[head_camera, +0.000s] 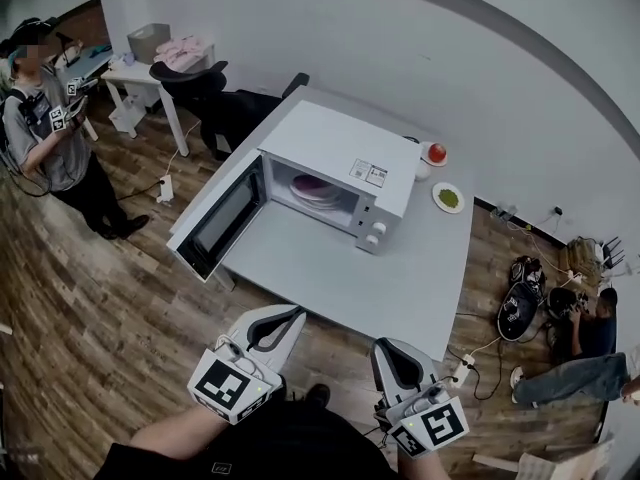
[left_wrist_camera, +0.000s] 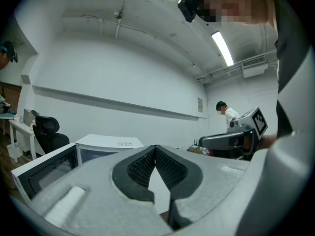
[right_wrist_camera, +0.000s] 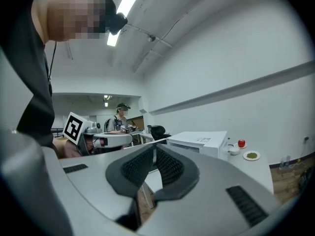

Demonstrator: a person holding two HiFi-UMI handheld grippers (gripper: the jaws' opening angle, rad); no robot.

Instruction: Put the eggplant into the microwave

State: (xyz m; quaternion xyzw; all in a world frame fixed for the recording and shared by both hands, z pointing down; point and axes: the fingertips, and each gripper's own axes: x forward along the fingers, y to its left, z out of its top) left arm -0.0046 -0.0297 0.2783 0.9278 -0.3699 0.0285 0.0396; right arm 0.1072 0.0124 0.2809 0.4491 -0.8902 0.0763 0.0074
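- Inside the open microwave point(head_camera: 340, 153), a pinkish-purple shape point(head_camera: 315, 190) is lying in the cavity. I cannot tell whether it is the eggplant or a plate.
- The microwave is standing on the grey table point(head_camera: 400, 278), with its door point(head_camera: 215, 223) hanging wide open to the left.
- Beyond the microwave, a red fruit point(head_camera: 437, 153) is sitting just beside a white bowl point(head_camera: 424, 168). A small plate point(head_camera: 448, 197) holding something green is lying near them.
- Short of the table's near edge, the left gripper point(head_camera: 288, 320) and the right gripper point(head_camera: 390, 353) are hovering side by side, well apart from the microwave.
- The left gripper's fingers point(left_wrist_camera: 140, 168) are pressing together at the tips and pinching nothing. The right gripper's fingers point(right_wrist_camera: 138, 168) are doing the same.
- One person point(head_camera: 50, 138) is standing at the far left, and another point(head_camera: 590, 338) is sitting on the wooden floor at the right.
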